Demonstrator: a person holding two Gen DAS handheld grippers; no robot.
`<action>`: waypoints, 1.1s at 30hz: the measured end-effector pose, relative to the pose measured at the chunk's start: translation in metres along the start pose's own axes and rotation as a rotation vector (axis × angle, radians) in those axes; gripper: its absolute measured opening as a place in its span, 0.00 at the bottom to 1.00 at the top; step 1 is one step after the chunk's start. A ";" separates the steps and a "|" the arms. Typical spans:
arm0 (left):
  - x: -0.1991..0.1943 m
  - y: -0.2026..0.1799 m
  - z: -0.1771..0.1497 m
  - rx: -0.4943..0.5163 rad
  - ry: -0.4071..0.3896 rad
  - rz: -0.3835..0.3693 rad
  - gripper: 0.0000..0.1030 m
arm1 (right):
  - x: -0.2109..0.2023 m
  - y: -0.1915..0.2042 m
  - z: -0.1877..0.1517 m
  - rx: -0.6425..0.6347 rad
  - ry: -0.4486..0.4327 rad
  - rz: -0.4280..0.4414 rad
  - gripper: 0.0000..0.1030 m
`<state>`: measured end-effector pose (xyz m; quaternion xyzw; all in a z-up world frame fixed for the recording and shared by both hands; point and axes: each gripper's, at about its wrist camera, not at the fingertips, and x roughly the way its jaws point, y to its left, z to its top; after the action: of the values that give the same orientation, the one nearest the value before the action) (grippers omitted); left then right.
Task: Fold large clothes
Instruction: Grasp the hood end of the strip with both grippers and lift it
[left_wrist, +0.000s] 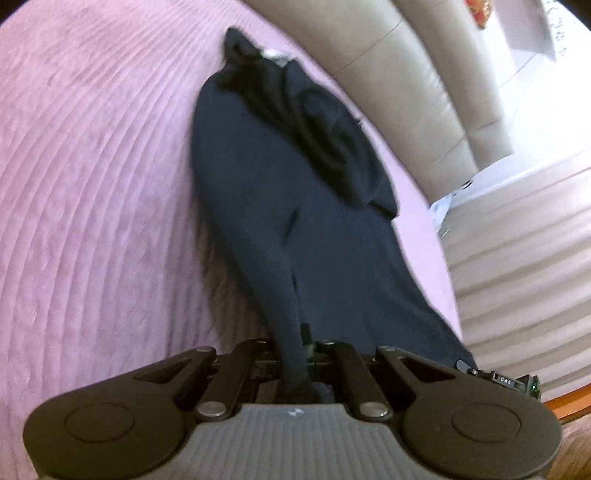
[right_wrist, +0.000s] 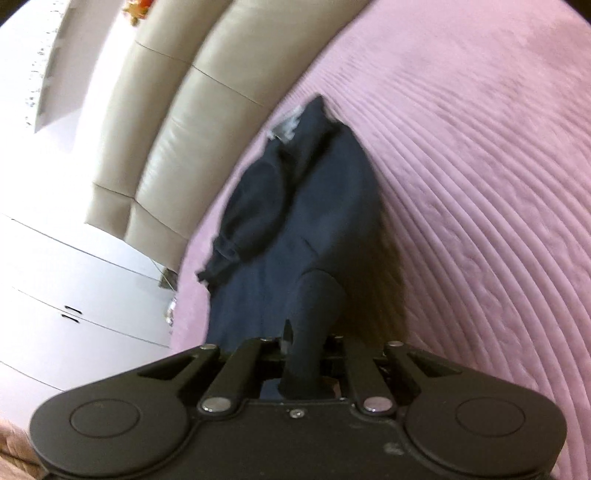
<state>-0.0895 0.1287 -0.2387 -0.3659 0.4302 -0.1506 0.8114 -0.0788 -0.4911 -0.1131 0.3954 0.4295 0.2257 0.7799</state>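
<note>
A large dark navy garment lies stretched out on a pink quilted bedspread, its far end bunched near the headboard. A cuffed sleeve is folded across it on the right. My left gripper is shut on the near edge of the garment and lifts it off the bed. In the right wrist view the same garment runs away from me, a sleeve with a ribbed cuff hanging to the left. My right gripper is shut on another part of the near edge, the cloth tented up between the fingers.
A beige padded headboard stands past the far end of the garment and shows in the right wrist view. A white drawer unit stands beside the bed. The bedspread spreads wide to the right.
</note>
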 end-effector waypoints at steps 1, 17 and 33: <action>-0.002 -0.005 0.007 0.012 -0.019 -0.010 0.03 | 0.002 0.006 0.006 -0.013 -0.014 0.013 0.07; 0.013 -0.072 0.172 0.011 -0.322 -0.076 0.02 | 0.107 0.108 0.187 -0.193 -0.196 0.129 0.07; 0.124 -0.031 0.327 -0.132 -0.419 0.019 0.03 | 0.307 0.115 0.320 -0.198 -0.212 -0.038 0.07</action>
<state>0.2494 0.1895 -0.1705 -0.4375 0.2646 -0.0352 0.8587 0.3535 -0.3468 -0.0691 0.3301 0.3278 0.2093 0.8601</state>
